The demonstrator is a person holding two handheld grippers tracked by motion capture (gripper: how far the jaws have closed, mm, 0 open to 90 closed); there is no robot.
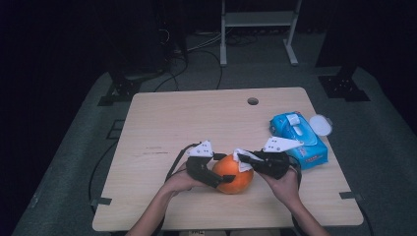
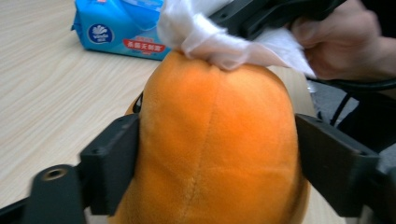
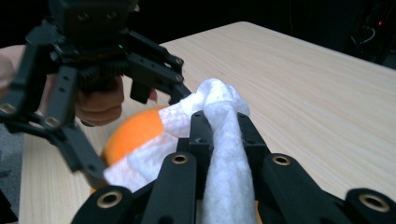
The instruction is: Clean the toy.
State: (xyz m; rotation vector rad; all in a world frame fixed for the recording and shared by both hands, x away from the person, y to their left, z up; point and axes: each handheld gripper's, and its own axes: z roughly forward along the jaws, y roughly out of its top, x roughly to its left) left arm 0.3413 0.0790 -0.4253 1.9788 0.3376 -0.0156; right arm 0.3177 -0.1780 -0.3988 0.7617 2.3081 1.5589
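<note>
- The left gripper (image 1: pixel 222 172) clamps the one round orange plush toy (image 1: pixel 235 173), low centre of the high view.
- The right gripper (image 1: pixel 244 158) pinches one crumpled white wet wipe (image 1: pixel 241 160) against the toy's top.
- Risk: hard rubbing could roll the soft toy from the jaws, or tug the wipe loose.
- One blue wipe pack (image 1: pixel 298 138) lies at right.

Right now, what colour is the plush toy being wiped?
Orange. The plush toy shows best in the left gripper view, under the white wipe.
</note>
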